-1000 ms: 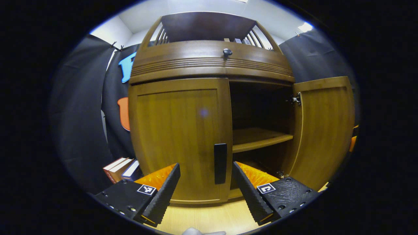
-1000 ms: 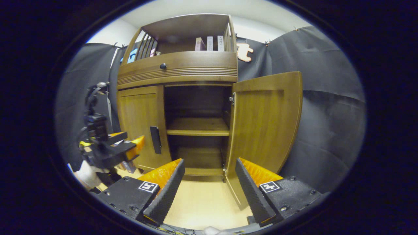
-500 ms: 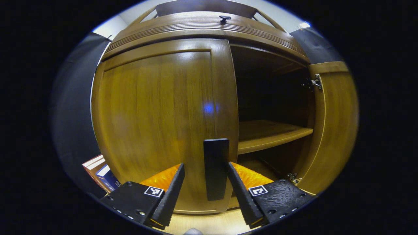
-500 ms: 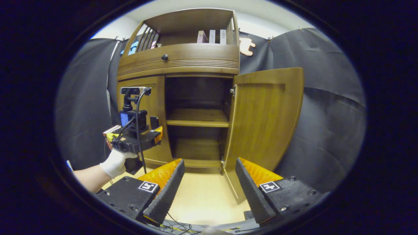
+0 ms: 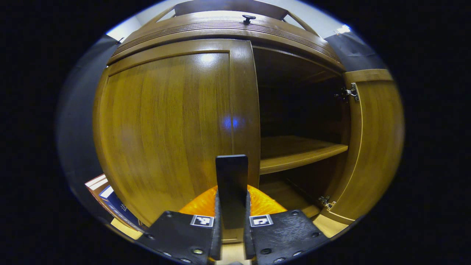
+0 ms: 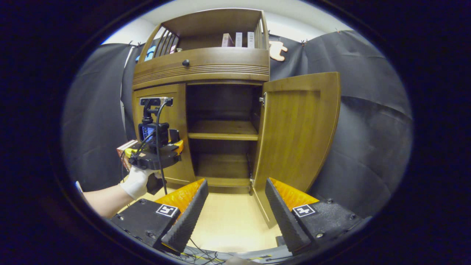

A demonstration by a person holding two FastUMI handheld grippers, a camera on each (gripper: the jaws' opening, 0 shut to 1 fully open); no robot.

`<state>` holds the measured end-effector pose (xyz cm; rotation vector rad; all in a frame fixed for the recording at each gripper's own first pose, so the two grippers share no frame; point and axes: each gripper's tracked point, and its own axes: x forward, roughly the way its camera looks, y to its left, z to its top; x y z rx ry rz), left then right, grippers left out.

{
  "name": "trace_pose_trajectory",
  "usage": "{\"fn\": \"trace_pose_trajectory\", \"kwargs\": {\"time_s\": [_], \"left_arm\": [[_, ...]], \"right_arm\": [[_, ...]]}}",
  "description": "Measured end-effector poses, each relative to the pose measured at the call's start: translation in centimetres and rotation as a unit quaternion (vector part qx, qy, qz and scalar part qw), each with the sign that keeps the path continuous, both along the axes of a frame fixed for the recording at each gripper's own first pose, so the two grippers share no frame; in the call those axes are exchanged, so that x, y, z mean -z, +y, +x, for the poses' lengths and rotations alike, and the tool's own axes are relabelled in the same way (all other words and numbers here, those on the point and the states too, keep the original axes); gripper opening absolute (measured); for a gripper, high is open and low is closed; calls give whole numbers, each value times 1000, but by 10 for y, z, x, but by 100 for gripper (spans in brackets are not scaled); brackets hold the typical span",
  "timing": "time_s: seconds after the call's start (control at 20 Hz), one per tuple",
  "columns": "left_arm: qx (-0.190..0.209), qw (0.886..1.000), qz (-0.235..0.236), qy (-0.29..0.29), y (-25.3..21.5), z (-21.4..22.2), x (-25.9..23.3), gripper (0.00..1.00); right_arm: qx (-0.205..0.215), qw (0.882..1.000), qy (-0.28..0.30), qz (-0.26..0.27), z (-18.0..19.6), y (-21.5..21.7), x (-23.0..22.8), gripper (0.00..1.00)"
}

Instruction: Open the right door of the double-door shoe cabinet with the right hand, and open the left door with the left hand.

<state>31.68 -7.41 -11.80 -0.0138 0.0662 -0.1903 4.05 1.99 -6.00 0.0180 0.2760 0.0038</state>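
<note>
Closed brown wooden left door (image 5: 165, 125): rigid, hinged, likely light. Grip point: black vertical bar handle (image 5: 231, 184), clenched by left claw (image 5: 231, 235). Right claw (image 6: 235, 213) released.

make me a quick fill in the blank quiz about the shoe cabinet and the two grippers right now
1. The right door of the shoe cabinet stands ____.
2. The left gripper is shut on the left door's black ____.
3. The left door is ____.
4. The right gripper has its fingers ____ above the floor.

Missing words: open; handle; closed; open
</note>
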Motion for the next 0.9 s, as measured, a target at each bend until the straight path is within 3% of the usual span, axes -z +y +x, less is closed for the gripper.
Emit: {"fn": "trace_pose_trajectory", "kwargs": {"time_s": [0.15,0.2,0.25,0.9], "left_arm": [[14,1000,0,3,6,-11,2,20],[17,1000,1,3,7,-16,2,29],[20,1000,3,2,9,-21,2,20],[25,1000,-1,-5,42,-102,6,20]], "right_arm": [[0,1000,-2,-1,-3,0,-1,98],[0,1000,-2,0,-5,0,0,98],[-1,1000,-3,1,-6,1,-1,98],[-27,1000,-12,3,-29,13,-1,98]]}}
